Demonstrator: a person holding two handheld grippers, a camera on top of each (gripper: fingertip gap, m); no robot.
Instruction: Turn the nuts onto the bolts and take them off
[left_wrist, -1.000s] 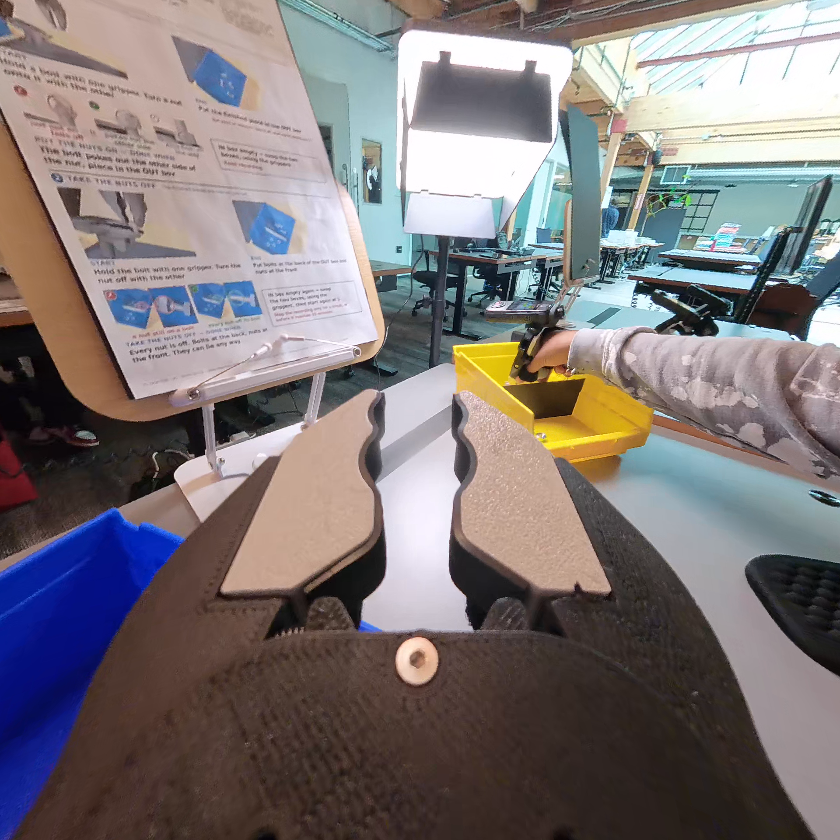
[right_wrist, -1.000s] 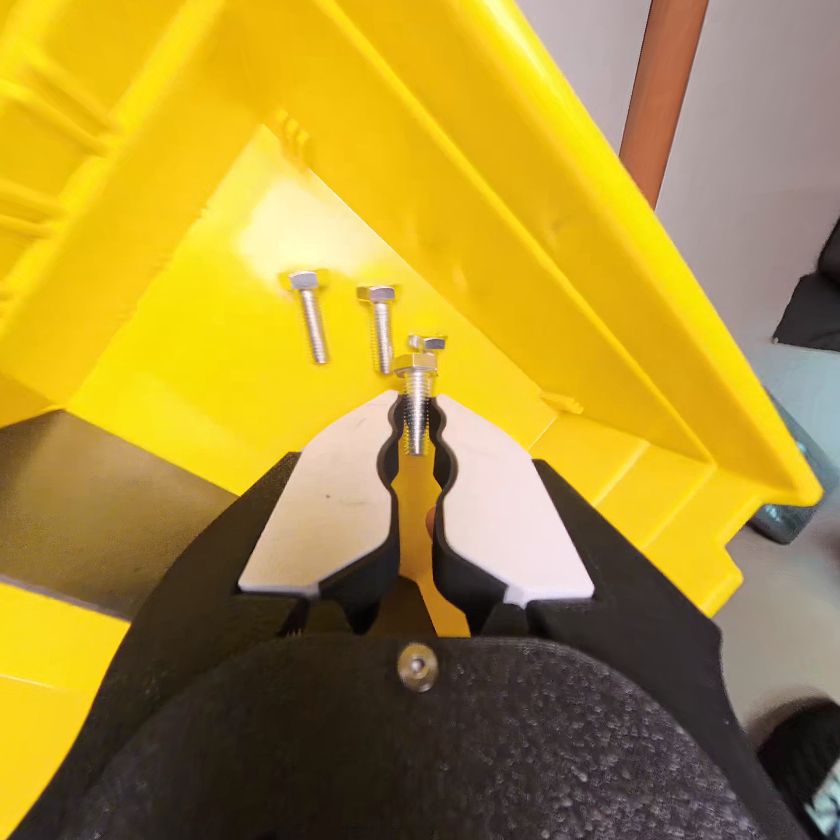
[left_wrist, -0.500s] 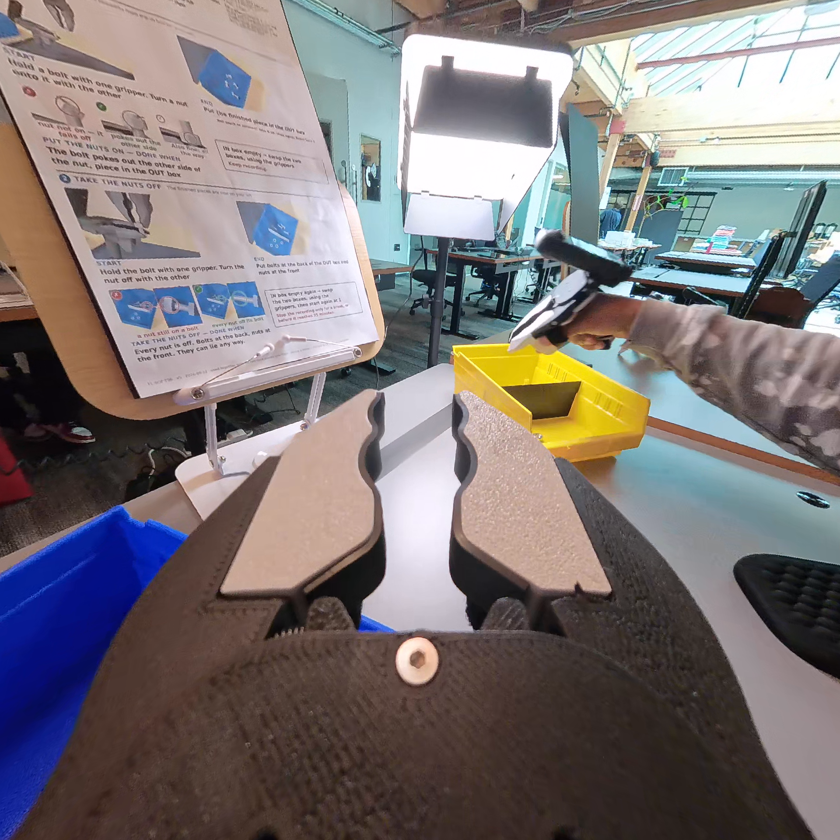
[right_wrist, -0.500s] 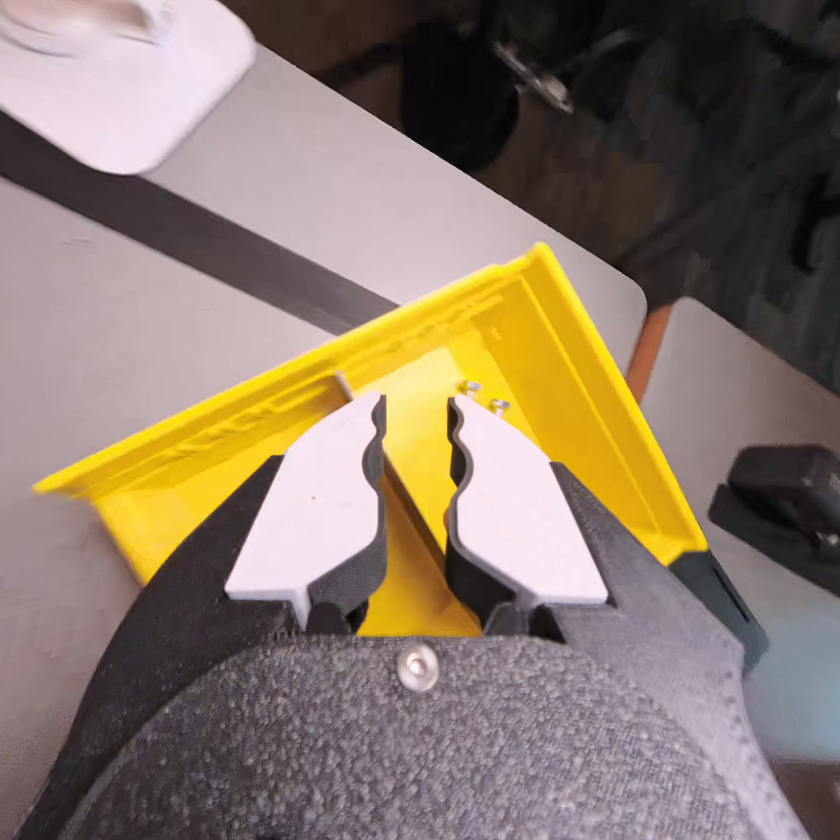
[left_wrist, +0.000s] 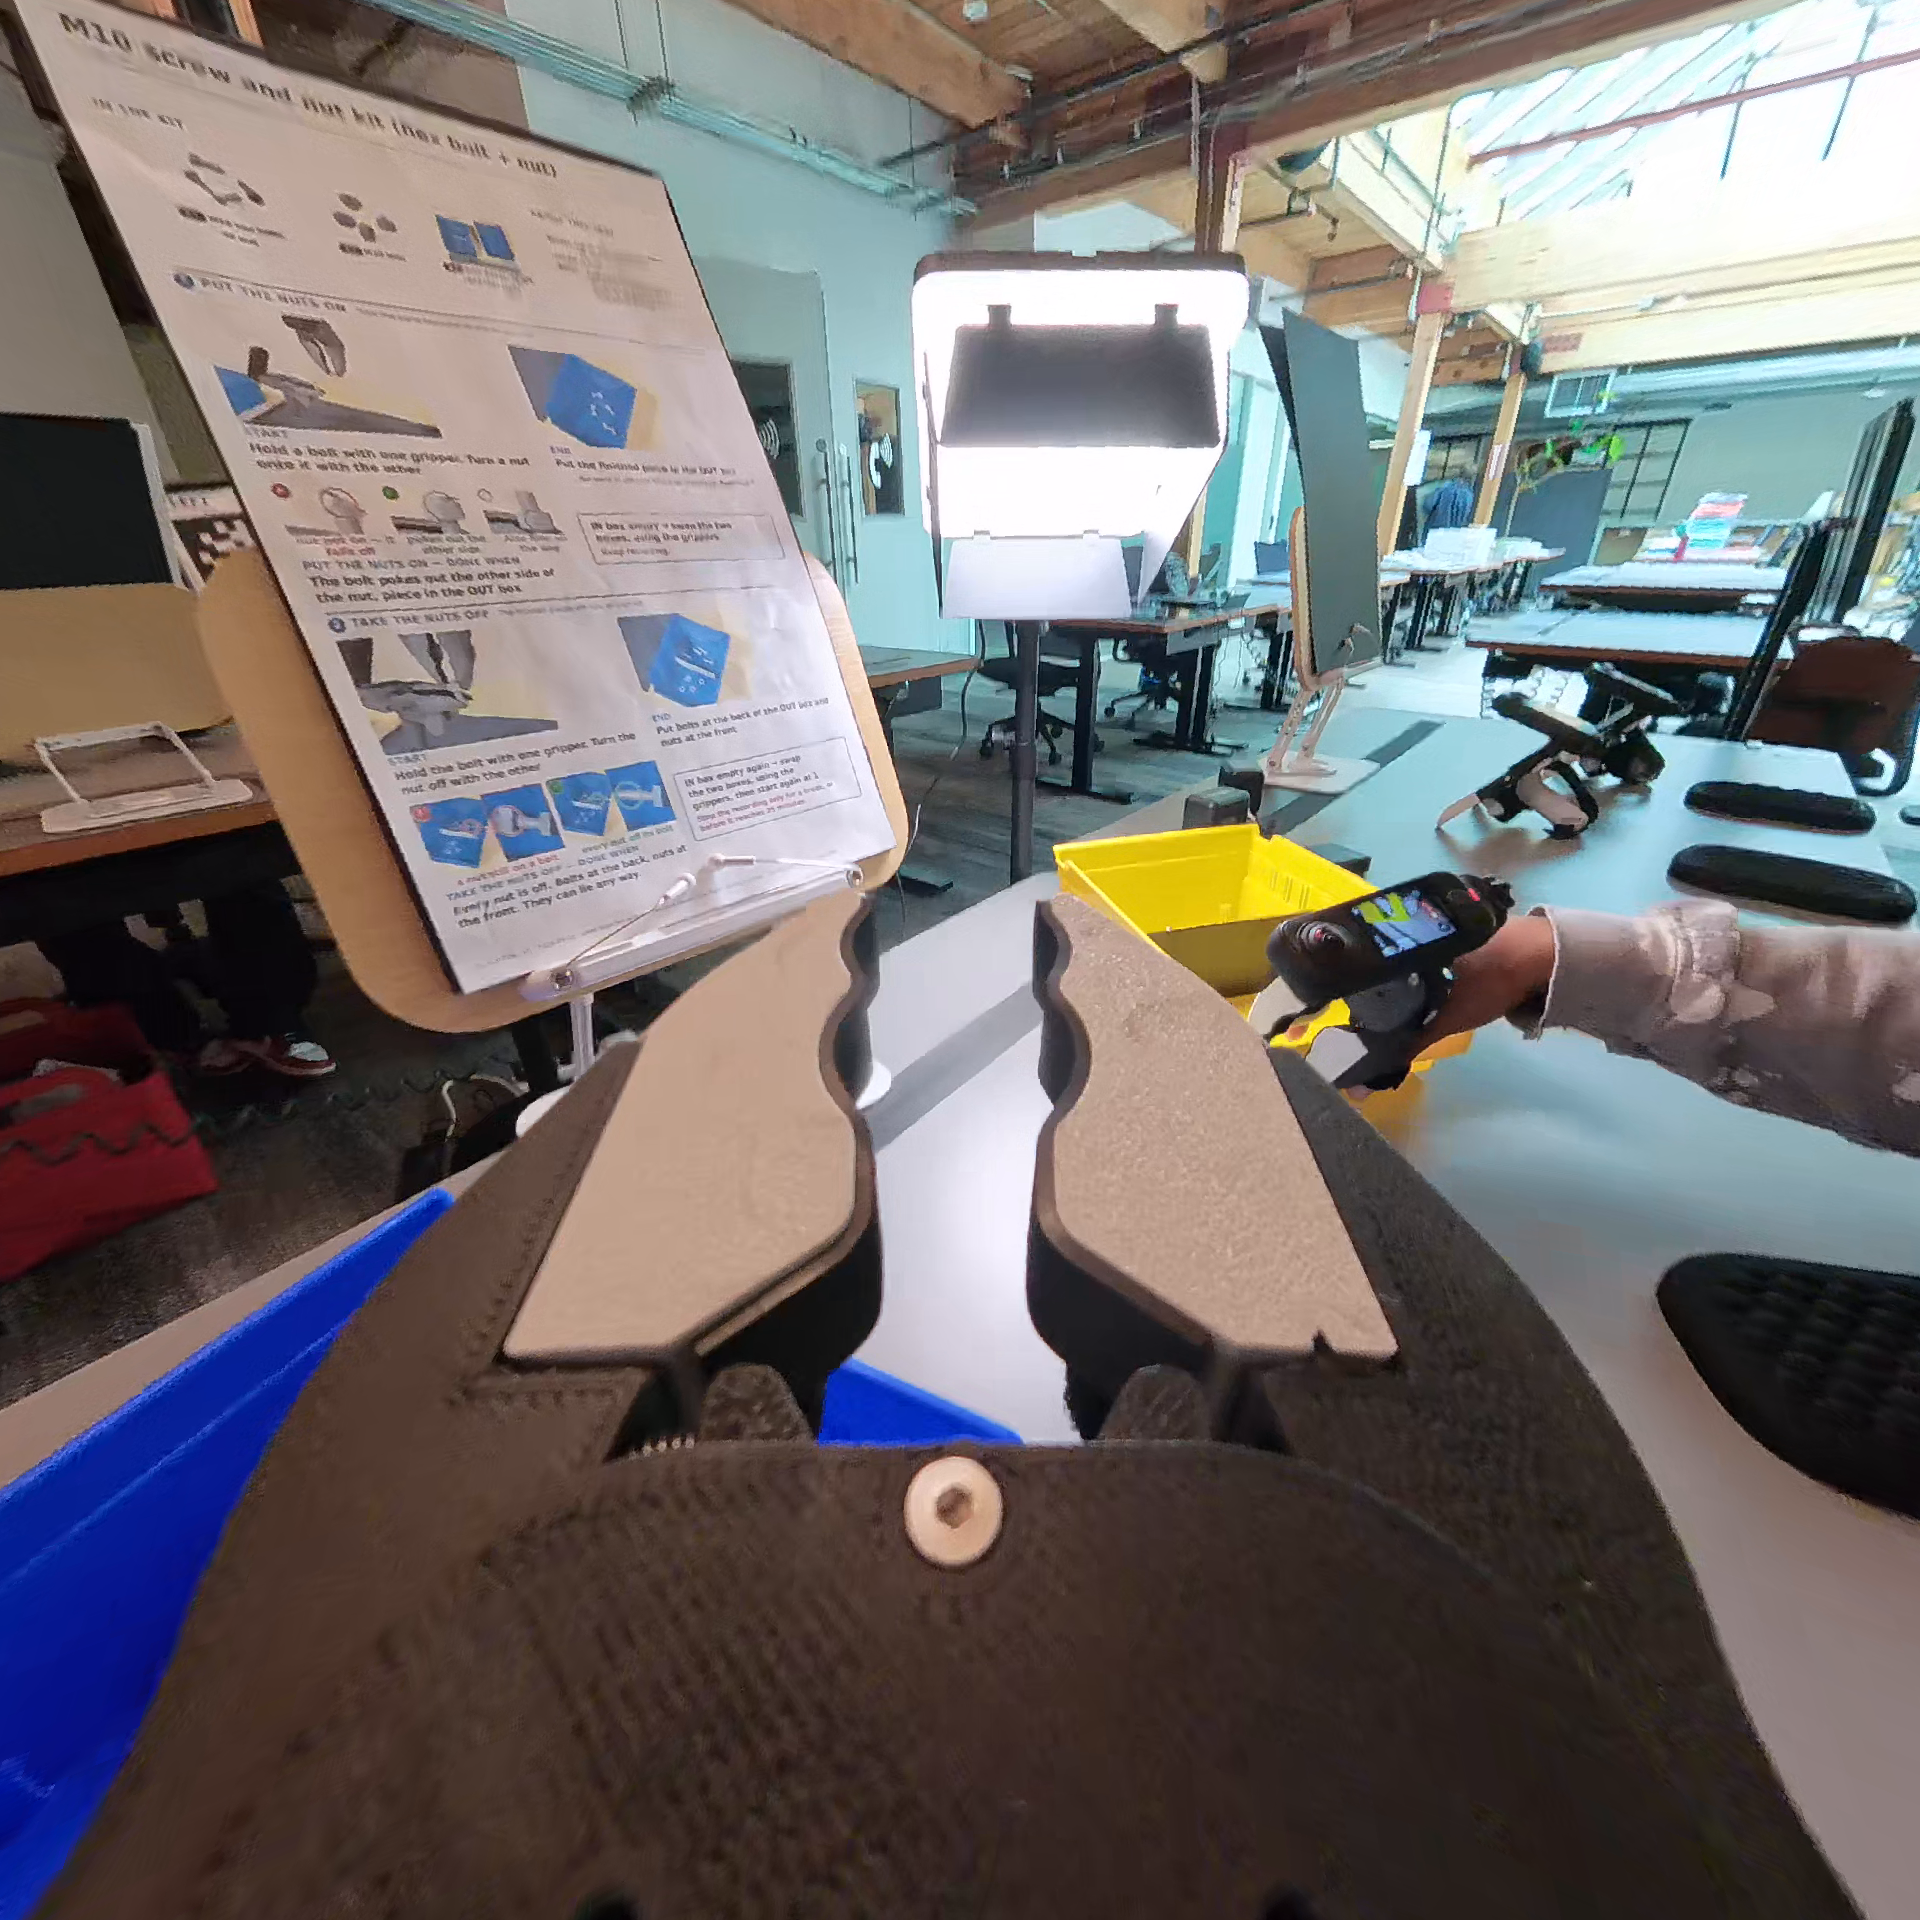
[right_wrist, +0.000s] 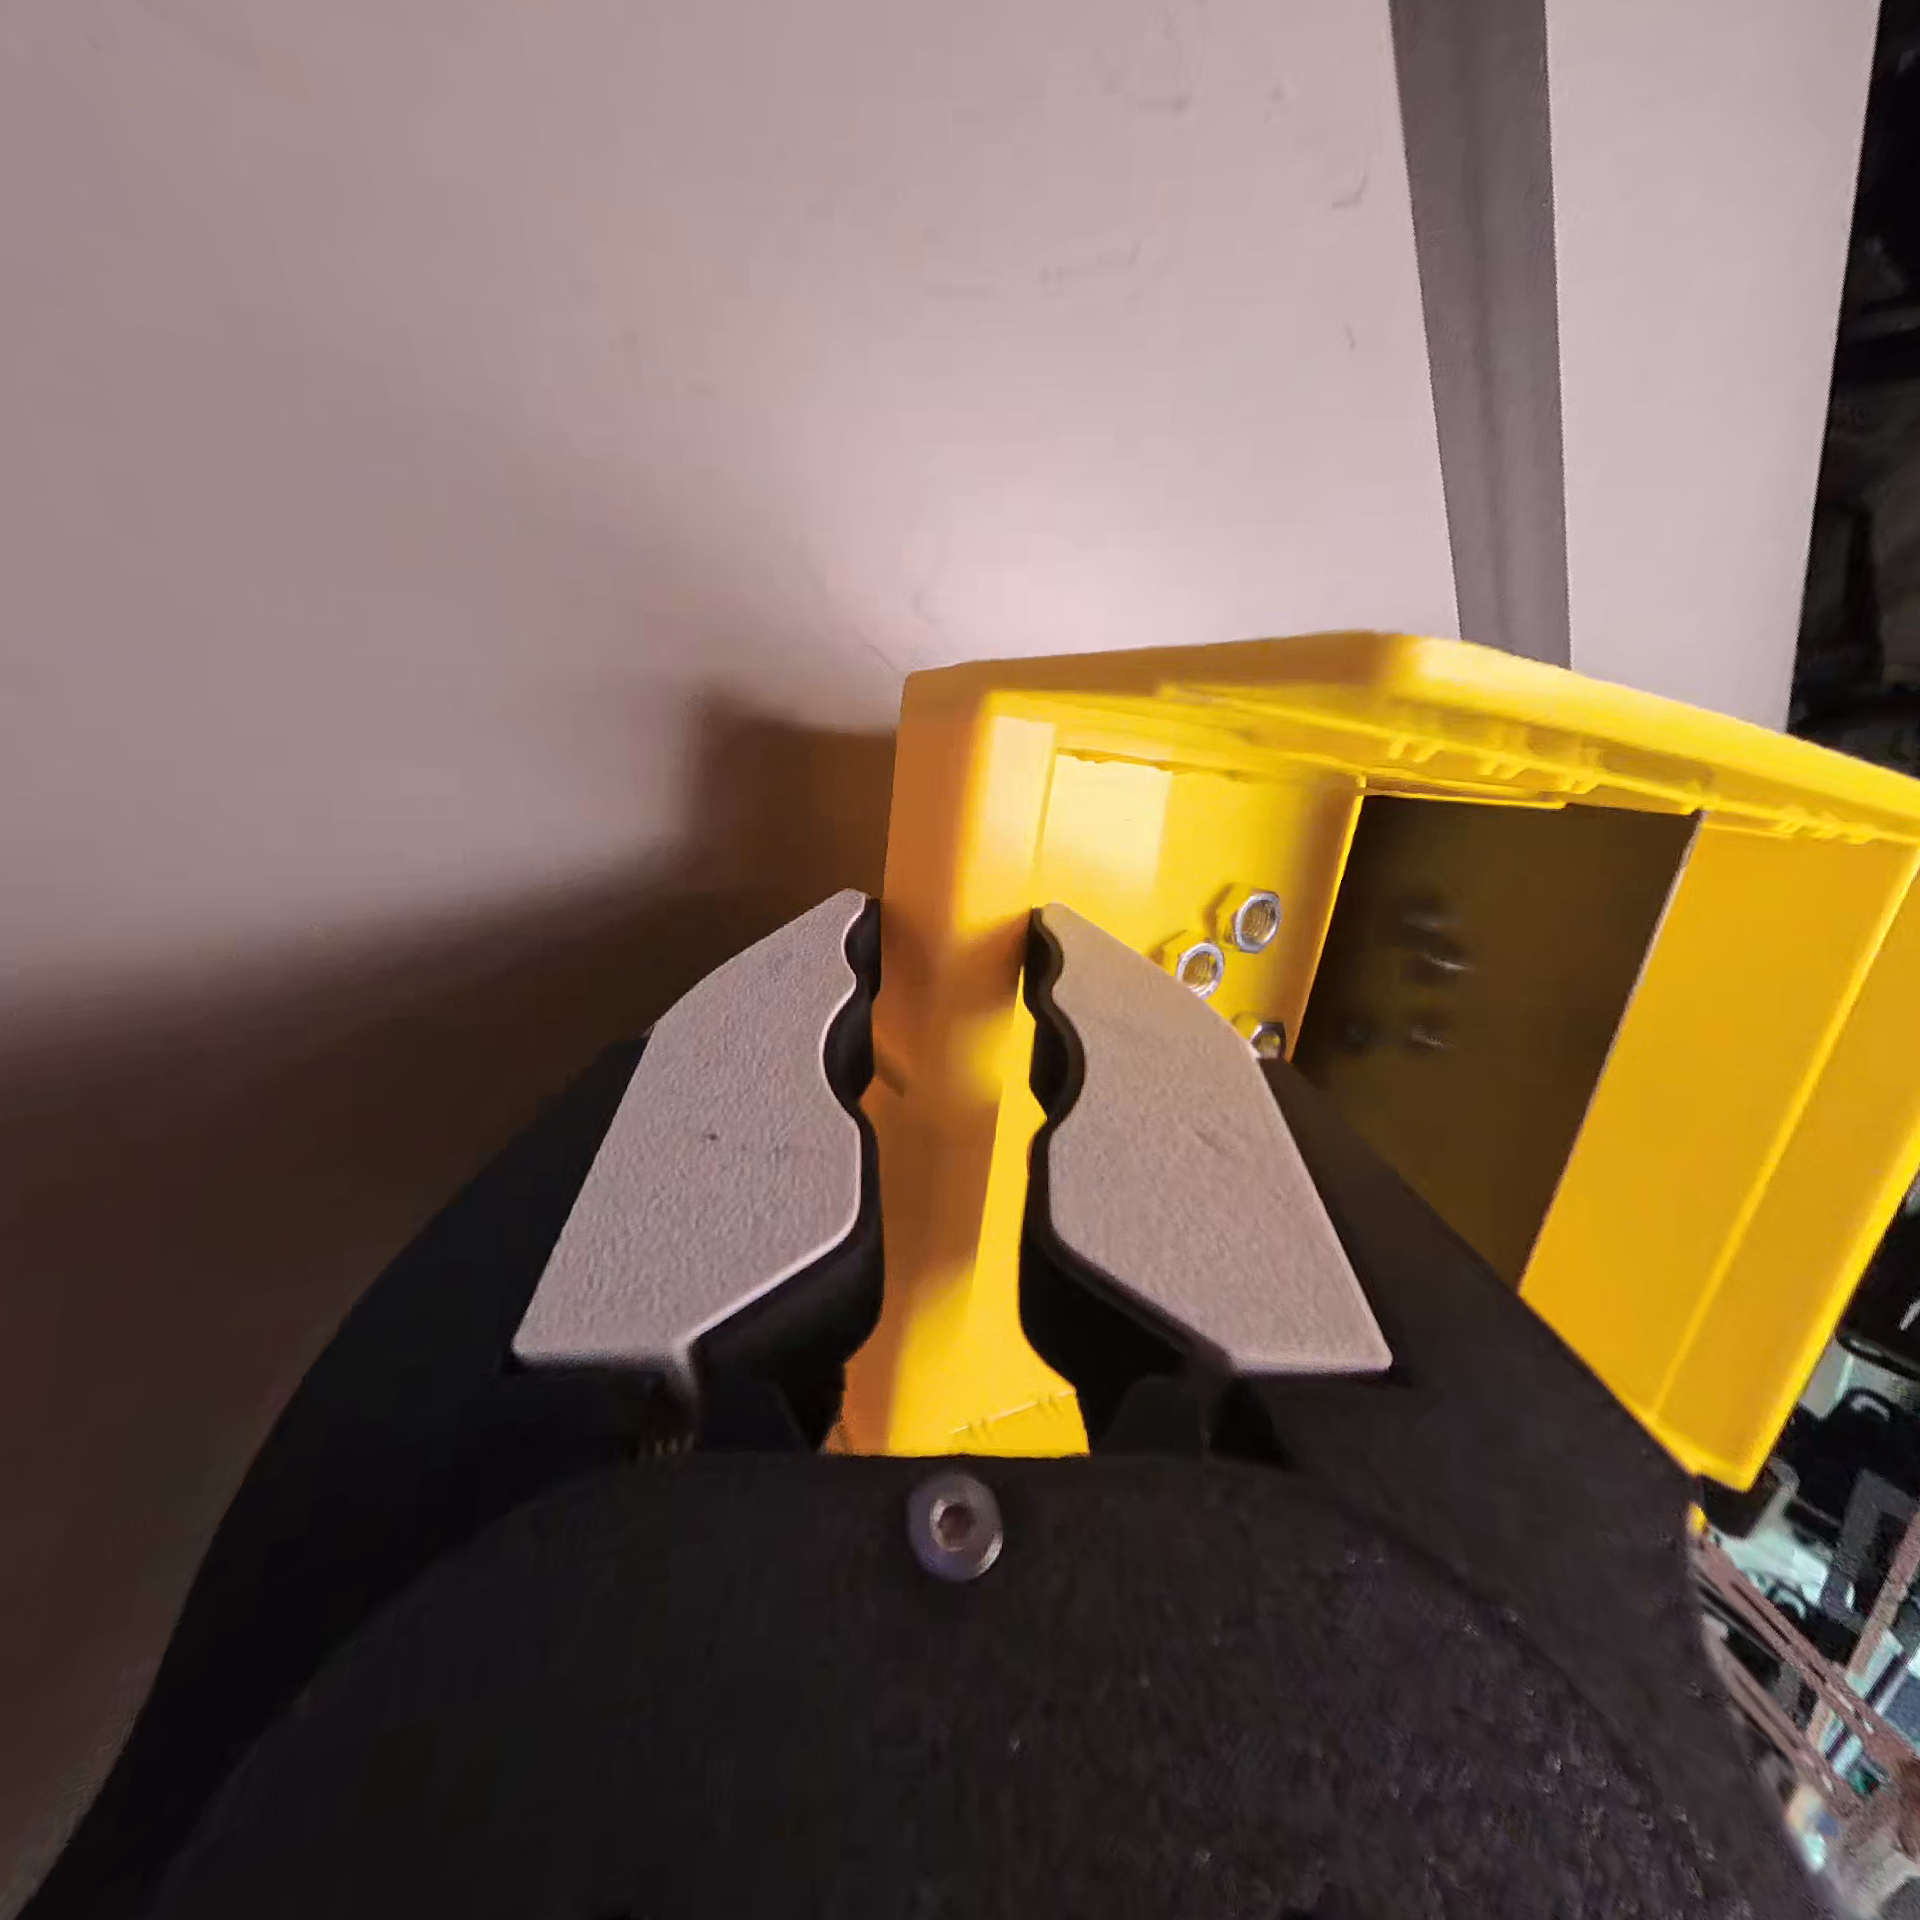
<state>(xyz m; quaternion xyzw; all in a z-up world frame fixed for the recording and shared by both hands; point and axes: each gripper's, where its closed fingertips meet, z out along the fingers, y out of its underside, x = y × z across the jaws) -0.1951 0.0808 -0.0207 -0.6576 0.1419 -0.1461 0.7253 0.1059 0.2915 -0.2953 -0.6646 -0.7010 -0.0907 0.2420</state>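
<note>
My left gripper (left_wrist: 951, 935) is open and empty, held above the rim of a blue bin (left_wrist: 177, 1455). A yellow bin (left_wrist: 1195, 904) stands farther off on the grey table. A hand holds my right gripper (left_wrist: 1299, 1023) at the bin's near corner. In the right wrist view my right gripper (right_wrist: 951, 925) is open, its jaws either side of the yellow bin's wall (right_wrist: 951, 831). Three silver nuts (right_wrist: 1252, 920) lie inside the bin, in front of a black divider (right_wrist: 1507, 987). No bolts are in view.
An instruction sheet on a wooden stand (left_wrist: 520, 582) is at the left. A lit lamp panel (left_wrist: 1075, 416) stands behind the table. Black pads (left_wrist: 1808, 1371) lie on the table (left_wrist: 1558, 1164) at the right. Another gripper (left_wrist: 1538, 779) rests farther back. One gripper's finger ends stand about 45 cm off the other's.
My right gripper let go of the bolt in the yellow bin, rose, then came down open at the bin's near corner. My left gripper stayed open and tilted up a little.
</note>
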